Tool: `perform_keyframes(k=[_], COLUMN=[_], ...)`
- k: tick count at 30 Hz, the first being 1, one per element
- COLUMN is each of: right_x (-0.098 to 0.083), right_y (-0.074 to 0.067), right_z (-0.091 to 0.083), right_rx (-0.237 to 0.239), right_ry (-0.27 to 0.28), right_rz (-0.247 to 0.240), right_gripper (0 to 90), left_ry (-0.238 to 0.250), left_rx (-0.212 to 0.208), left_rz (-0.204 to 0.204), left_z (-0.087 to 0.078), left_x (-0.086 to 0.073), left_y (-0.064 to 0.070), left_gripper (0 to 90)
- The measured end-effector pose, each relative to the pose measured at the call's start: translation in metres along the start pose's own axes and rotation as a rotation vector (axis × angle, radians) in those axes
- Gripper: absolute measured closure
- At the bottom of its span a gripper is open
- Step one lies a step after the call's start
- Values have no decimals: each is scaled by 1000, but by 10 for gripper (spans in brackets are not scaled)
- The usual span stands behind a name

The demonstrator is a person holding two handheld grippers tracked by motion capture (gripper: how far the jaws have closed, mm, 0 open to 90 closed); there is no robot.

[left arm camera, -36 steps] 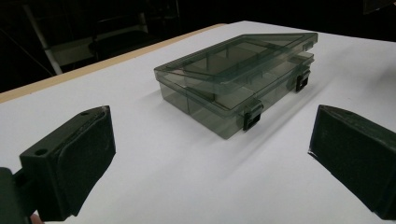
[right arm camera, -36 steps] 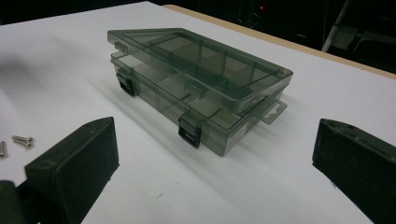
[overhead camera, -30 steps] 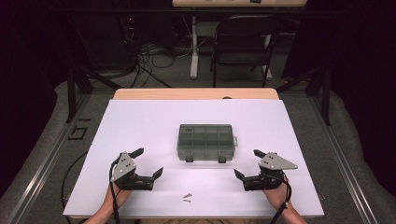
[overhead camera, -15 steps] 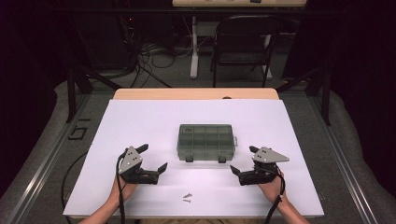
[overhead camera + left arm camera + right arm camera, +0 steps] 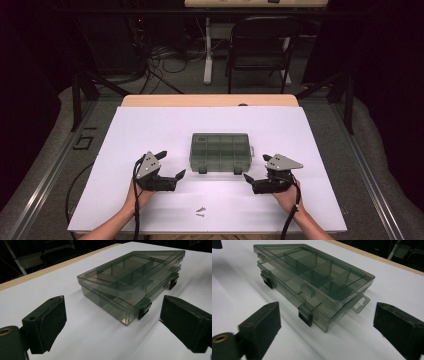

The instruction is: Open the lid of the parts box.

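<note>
No writing, label, brand, number or sign can be read on anything in these pictures. The smoky clear plastic box [image 5: 220,152] ahead of both claws has a plain lid with no print or sticker that shows, and its two black latches [image 5: 144,310] on the side facing the claws are unmarked. In the high view a small paler patch sits at the far left corner of the lid, too small to tell whether it is lettering. The grey plates on top of the left claw [image 5: 170,165] and the right claw [image 5: 256,168] bear holes, no characters. The white table sheet [image 5: 150,125] is blank.
</note>
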State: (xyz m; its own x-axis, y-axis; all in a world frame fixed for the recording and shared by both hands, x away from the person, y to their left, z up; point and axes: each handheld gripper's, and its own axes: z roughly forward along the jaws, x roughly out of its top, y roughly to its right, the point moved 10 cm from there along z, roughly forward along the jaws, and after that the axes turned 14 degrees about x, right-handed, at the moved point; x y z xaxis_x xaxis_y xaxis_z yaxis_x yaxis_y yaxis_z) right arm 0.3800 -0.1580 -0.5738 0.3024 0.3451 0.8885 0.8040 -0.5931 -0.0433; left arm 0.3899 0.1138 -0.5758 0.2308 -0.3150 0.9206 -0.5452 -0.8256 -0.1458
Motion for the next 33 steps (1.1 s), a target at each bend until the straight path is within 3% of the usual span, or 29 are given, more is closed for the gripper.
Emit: perform_keyframes(k=[16, 33], right_x=[-3, -8], right_y=[7, 11], right_z=[13, 20], right_rx=[-22, -34], right_ry=[-46, -85], right_rz=[-2, -7], right_gripper=[388, 504], left_ry=[-58, -101], left_rx=[-21, -28], left_rz=[27, 57], left_z=[17, 31], left_x=[-5, -10], left_y=[10, 17], left_gripper=[263, 452])
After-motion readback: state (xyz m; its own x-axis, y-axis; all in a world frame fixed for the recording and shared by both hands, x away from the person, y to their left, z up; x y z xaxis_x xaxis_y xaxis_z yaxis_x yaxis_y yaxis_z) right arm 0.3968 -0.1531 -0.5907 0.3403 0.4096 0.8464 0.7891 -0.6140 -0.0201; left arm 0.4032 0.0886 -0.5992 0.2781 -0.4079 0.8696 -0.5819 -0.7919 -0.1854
